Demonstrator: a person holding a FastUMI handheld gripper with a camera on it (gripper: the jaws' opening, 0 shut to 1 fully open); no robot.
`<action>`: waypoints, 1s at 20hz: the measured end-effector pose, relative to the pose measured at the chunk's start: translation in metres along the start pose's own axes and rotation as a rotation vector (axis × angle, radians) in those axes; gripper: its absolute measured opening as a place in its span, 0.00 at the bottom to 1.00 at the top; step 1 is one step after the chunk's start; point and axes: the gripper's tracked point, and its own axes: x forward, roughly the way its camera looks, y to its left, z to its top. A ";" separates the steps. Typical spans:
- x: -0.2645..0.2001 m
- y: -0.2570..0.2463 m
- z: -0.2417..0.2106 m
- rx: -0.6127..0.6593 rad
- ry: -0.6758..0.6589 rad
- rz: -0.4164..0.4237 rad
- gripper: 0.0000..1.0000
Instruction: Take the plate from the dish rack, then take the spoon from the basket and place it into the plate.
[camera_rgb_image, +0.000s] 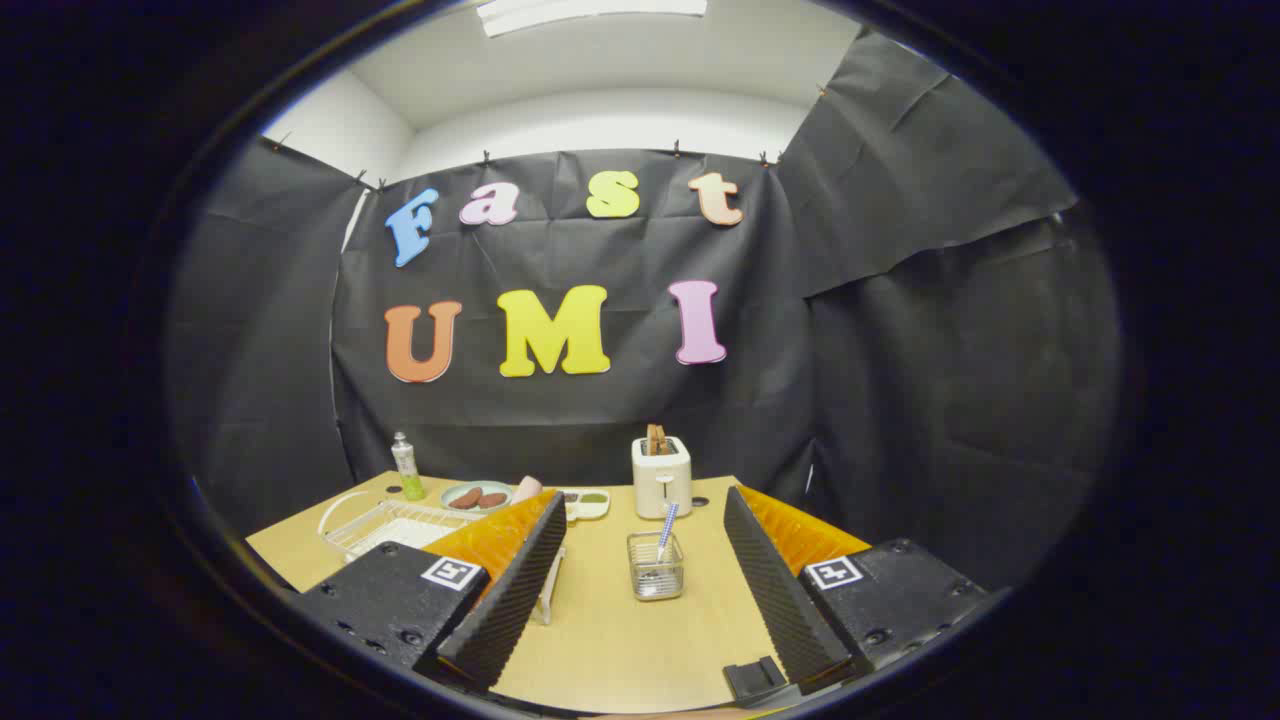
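Note:
My gripper (644, 497) hangs above the wooden table (620, 640), open, with nothing between its fingers. Between and just ahead of the fingers stands a small wire basket (656, 568). A spoon (666, 528) with a blue-striped handle stands upright in it. The white wire dish rack (385, 520) sits to the left, partly behind my left finger (500, 590). A pale flat shape (395, 548) lies in the rack; I cannot tell if it is the plate, since the finger hides most of it.
A white toaster (661, 476) with toast stands beyond the basket. Further left along the back are a small white tray (588, 503), a pink object (526, 488), a green plate with sausages (476, 496) and a green bottle (407, 468).

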 end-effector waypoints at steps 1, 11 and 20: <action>0.000 0.001 0.000 -0.006 0.003 0.005 1.00; 0.010 0.010 0.000 0.019 -0.003 0.015 1.00; 0.078 0.073 -0.002 0.046 0.260 0.151 1.00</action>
